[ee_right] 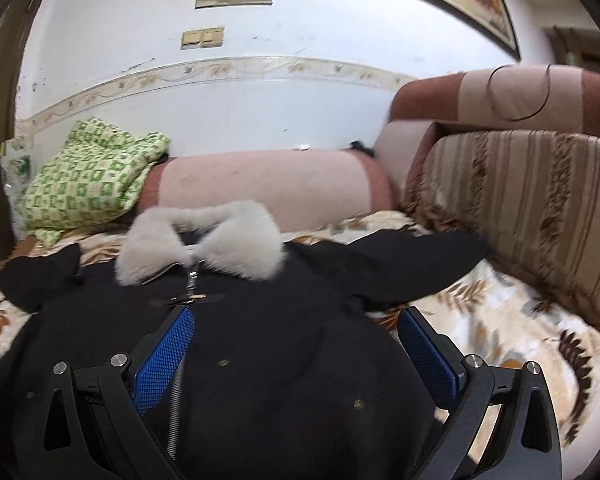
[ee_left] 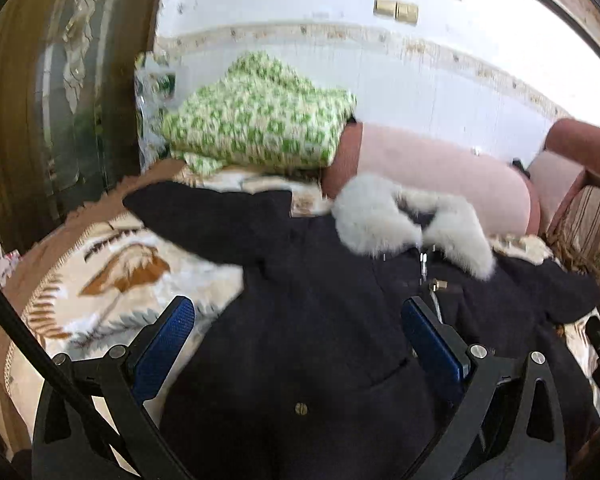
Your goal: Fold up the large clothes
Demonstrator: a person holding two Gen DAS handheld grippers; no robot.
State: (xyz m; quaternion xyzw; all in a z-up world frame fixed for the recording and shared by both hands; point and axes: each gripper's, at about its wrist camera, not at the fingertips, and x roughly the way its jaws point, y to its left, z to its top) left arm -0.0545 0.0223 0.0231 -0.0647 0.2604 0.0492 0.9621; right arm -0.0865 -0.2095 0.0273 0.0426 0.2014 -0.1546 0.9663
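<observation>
My left claw (ee_left: 296, 344) and right claw (ee_right: 296, 344), both spread and empty, hover over the black fur-collared coat (ee_left: 320, 320) lying flat on the leaf-patterned bed cover (ee_left: 112, 276). Its long axis runs away from me, collar farthest; each outstretched sleeve lies nearer its own-side claw.

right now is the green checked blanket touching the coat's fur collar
Apart. In the right wrist view the green checked blanket sits at the far left, and a strip of patterned bedspread shows between it and the fur collar.
</observation>
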